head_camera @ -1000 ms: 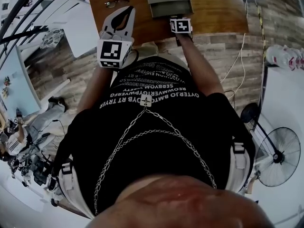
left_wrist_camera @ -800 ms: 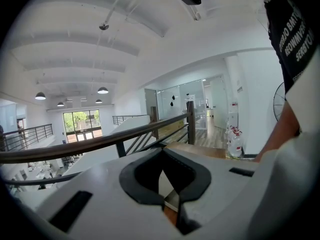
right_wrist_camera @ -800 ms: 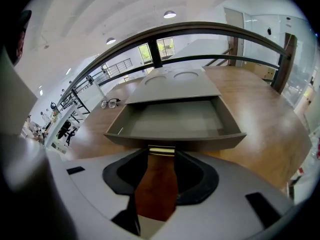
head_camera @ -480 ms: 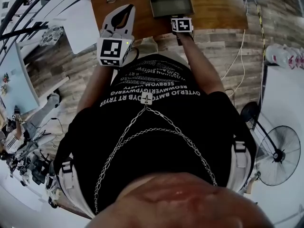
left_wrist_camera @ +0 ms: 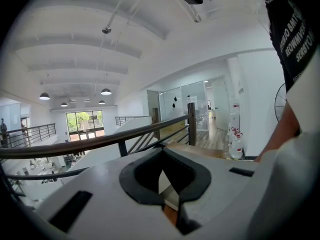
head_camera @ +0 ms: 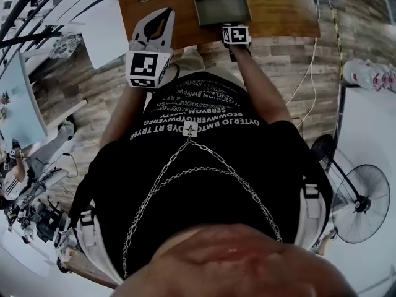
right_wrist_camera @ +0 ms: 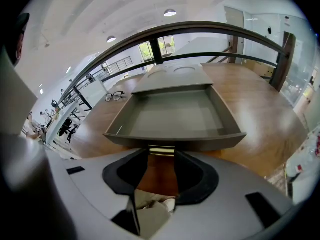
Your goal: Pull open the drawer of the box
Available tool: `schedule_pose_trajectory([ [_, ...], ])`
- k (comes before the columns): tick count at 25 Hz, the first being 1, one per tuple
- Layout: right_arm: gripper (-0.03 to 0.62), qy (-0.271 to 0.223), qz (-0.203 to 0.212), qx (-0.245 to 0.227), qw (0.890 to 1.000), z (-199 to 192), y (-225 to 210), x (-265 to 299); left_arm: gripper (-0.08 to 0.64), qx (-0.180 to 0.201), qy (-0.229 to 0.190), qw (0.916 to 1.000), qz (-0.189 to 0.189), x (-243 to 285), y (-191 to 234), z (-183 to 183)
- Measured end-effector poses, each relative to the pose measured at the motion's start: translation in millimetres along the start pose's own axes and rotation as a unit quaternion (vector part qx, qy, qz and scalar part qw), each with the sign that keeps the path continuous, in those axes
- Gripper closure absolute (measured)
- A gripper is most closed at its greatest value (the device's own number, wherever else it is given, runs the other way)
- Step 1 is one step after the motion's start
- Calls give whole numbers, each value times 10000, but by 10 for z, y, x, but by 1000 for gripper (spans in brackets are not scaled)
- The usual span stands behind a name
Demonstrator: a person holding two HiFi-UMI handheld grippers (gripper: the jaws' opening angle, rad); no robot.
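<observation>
drawer [right_wrist_camera: 170, 116] is out of the box [right_wrist_camera: 172, 76], tray floor mostly exposed and bare, so i'd call the pull nearly done. right gripper [right_wrist_camera: 161, 154] is clamped on the small handle [right_wrist_camera: 161, 149] at the drawer front, 12 o'clock of its jaws, and tilted down so the pull runs along the table [right_wrist_camera: 260, 114]. left gripper [left_wrist_camera: 162, 156] is pinched closed on nothing, parked at 8 o'clock of the box in head view, out of the way. glasses [right_wrist_camera: 115, 96] sit at 10 o'clock of the drawer, apart from it.

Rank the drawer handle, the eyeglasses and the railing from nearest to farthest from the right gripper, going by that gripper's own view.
1. Drawer handle: between the right gripper's jaws.
2. Eyeglasses: on the table, left of the box.
3. Railing: beyond the table's far edge.
</observation>
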State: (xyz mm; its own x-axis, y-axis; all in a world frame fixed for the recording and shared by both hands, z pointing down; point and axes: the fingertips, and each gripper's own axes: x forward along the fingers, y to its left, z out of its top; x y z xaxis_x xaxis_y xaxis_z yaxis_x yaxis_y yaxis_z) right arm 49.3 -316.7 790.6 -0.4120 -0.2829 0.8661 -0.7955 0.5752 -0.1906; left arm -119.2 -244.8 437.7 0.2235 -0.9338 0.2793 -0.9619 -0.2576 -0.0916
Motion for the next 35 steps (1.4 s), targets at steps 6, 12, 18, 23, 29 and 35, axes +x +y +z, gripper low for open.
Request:
schedule_pose_trajectory([
  [6, 428, -41, 39, -43, 10000, -55, 34, -62, 554, -51, 27, 10000, 51, -147, -78, -40],
  [12, 428, 52, 51, -66, 10000, -182, 47, -76, 554, -50, 7, 9999, 139, -261, -146, -21],
  [18, 421, 64, 199, -229, 9995, -261, 75, -128, 554, -10, 101, 9998, 168, -365, -228, -36],
  [23, 407, -331, 113, -364, 9987, -149, 82, -411, 554, 16, 16, 9997, 242, -428, -215, 9],
  [29, 558, -1692, -43, -624, 9836, 326, 47, -1196, 554, -83, -304, 9992, 255, -470, -205, 191],
  [35, 595, -2630, -65, -1178, 9575, 784, 175, -1937, 554, -203, -700, 9971, 230, -452, -238, 417],
])
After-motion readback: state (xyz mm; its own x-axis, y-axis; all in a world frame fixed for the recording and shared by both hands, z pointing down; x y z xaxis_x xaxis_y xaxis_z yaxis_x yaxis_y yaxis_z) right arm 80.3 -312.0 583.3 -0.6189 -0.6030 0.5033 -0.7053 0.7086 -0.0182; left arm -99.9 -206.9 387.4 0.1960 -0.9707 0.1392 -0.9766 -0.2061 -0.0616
